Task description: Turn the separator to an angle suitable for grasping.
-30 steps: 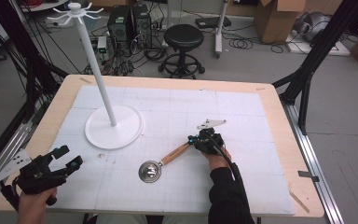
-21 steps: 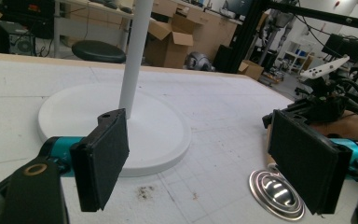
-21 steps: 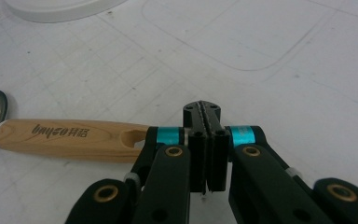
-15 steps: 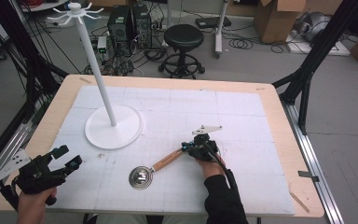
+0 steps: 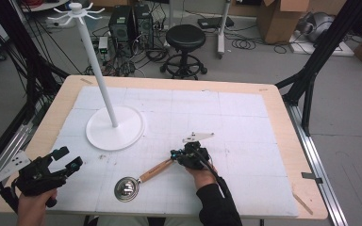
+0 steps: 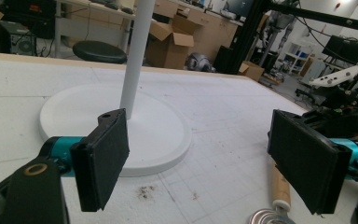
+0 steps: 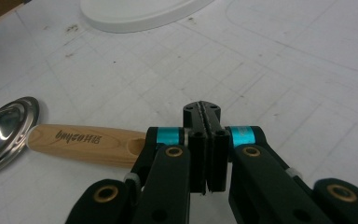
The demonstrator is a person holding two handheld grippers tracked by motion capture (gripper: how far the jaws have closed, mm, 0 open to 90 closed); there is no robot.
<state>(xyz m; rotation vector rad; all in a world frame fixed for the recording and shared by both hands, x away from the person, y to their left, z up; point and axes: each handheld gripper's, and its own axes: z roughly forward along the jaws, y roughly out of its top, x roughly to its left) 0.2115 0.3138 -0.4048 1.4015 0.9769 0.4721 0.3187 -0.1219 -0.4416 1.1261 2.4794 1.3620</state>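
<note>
The right gripper [image 7: 204, 112], jaws together, touches a scoop [image 7: 51, 133] whose handle lettering reads upside down.

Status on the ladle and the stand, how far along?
Done: nothing yet. The ladle lies flat on the mat, apart from the white stand, whose top hooks are bare. In hand: the right gripper is shut on nothing, its tips beside the wooden handle's end; the left gripper is open near the table's edge. Left: probably gripping the ladle and hanging it.
</note>
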